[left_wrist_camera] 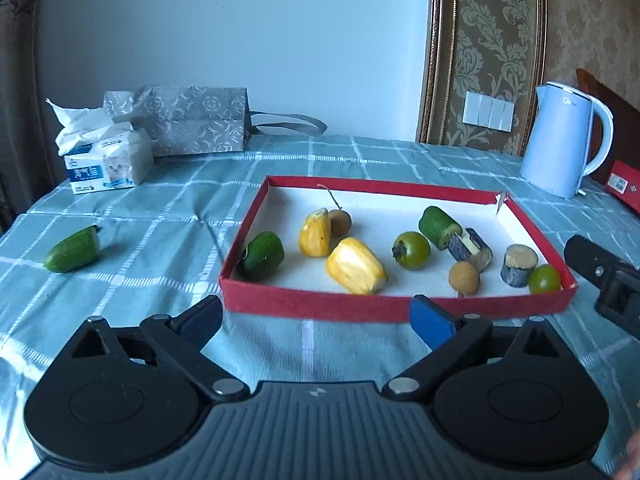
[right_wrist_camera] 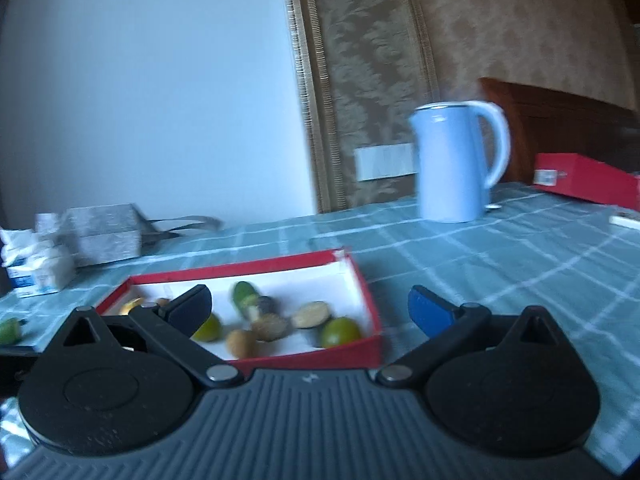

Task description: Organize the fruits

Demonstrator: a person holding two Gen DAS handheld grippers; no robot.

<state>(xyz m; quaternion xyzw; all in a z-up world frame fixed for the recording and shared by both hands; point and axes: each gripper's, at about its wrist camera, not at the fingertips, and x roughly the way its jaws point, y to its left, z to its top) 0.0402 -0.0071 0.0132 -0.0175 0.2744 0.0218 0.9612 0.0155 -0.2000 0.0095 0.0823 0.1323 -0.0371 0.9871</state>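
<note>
A shallow red box [left_wrist_camera: 312, 303] with a white floor sits on the checked tablecloth. It holds two yellow fruits [left_wrist_camera: 355, 266], cucumber pieces [left_wrist_camera: 262, 256], green tomatoes [left_wrist_camera: 412, 250], small brown fruits [left_wrist_camera: 464, 278] and dark sugarcane pieces [left_wrist_camera: 519, 265]. One cucumber piece [left_wrist_camera: 73, 255] lies on the cloth left of the box. My left gripper [left_wrist_camera: 318, 318] stands open and empty before the box's near wall. My right gripper [right_wrist_camera: 310, 306] is open and empty too, over the box's near right part [right_wrist_camera: 370, 304]; part of it shows at the right edge of the left wrist view.
A pale blue kettle [left_wrist_camera: 562, 140] stands at the back right, with a red box lid [right_wrist_camera: 588, 178] beside it. A tissue pack [left_wrist_camera: 106, 162] and a grey patterned bag [left_wrist_camera: 192, 118] sit at the back left. The wall runs behind the table.
</note>
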